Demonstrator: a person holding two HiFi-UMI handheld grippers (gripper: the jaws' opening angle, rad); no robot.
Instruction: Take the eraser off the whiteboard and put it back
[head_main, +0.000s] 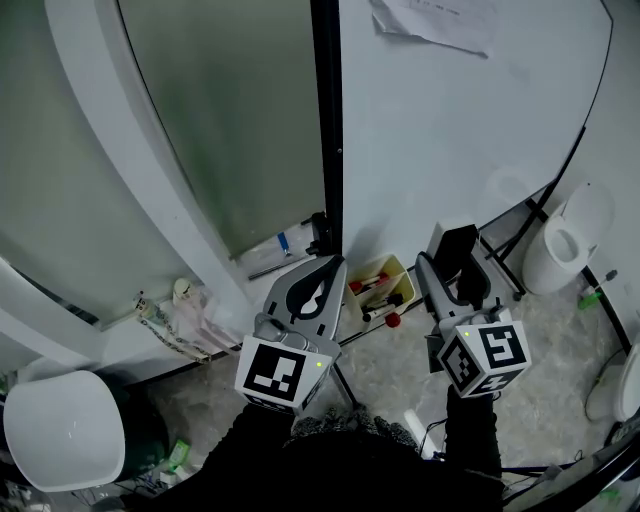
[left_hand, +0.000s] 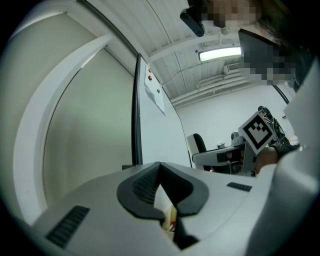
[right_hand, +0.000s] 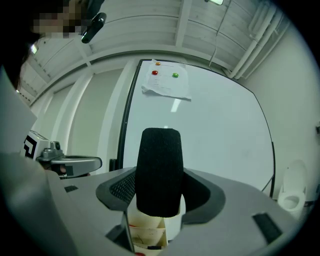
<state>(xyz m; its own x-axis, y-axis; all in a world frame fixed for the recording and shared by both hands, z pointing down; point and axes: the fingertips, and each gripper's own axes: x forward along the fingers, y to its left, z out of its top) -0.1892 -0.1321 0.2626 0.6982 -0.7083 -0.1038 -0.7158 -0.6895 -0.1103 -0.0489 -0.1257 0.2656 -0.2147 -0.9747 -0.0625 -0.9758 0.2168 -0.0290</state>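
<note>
The black felt eraser (head_main: 460, 254) stands upright between the jaws of my right gripper (head_main: 452, 262), which is shut on it a short way in front of the whiteboard (head_main: 450, 120). In the right gripper view the eraser (right_hand: 160, 171) fills the centre, with the whiteboard (right_hand: 215, 125) behind it and not touching it. To its left, my left gripper (head_main: 329, 264) is shut with nothing in it. Its jaw tips meet at the board's black frame edge. In the left gripper view that gripper (left_hand: 159, 166) shows its pads pressed together.
A paper sheet (head_main: 435, 22) hangs at the top of the whiteboard. A yellow tray (head_main: 401, 276) with markers sits below the board between the grippers. A black frame post (head_main: 328, 120) divides the board from a frosted panel (head_main: 230, 110). A white chair (head_main: 60, 425) stands lower left, a white bin (head_main: 565, 245) right.
</note>
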